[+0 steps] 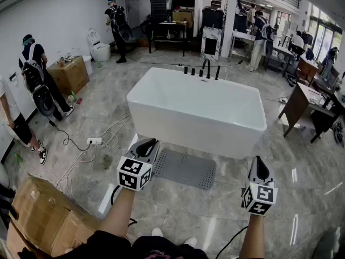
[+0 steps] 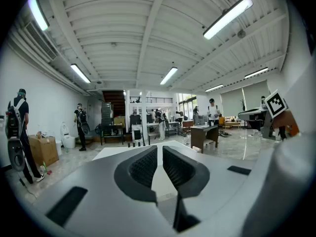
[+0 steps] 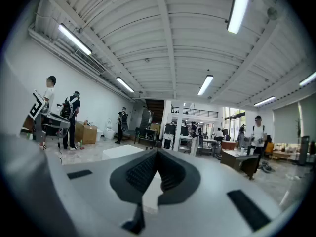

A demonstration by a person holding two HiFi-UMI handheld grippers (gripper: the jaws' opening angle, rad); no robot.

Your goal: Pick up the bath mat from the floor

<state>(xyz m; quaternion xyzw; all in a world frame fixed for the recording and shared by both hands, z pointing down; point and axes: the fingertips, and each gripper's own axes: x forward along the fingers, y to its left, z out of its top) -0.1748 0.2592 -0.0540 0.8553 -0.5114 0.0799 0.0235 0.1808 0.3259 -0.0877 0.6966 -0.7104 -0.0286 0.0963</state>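
The grey perforated bath mat (image 1: 184,169) lies flat on the marble floor, right in front of the white bathtub (image 1: 197,109). My left gripper (image 1: 150,143) hovers above the mat's left end, jaws shut and empty. Out to the right of the mat, my right gripper (image 1: 259,161) is held over bare floor, also shut with nothing in it. Both point level toward the tub, so neither gripper view shows the mat. In the left gripper view the left gripper (image 2: 159,150) has its pads nearly together. The right gripper (image 3: 156,155) has its pads touching in the right gripper view.
A cardboard box (image 1: 43,217) sits at my lower left. A power strip (image 1: 94,141) and white cables trail across the floor on the left. A wooden table (image 1: 302,101) stands to the right. Several people stand along the left wall and at the back.
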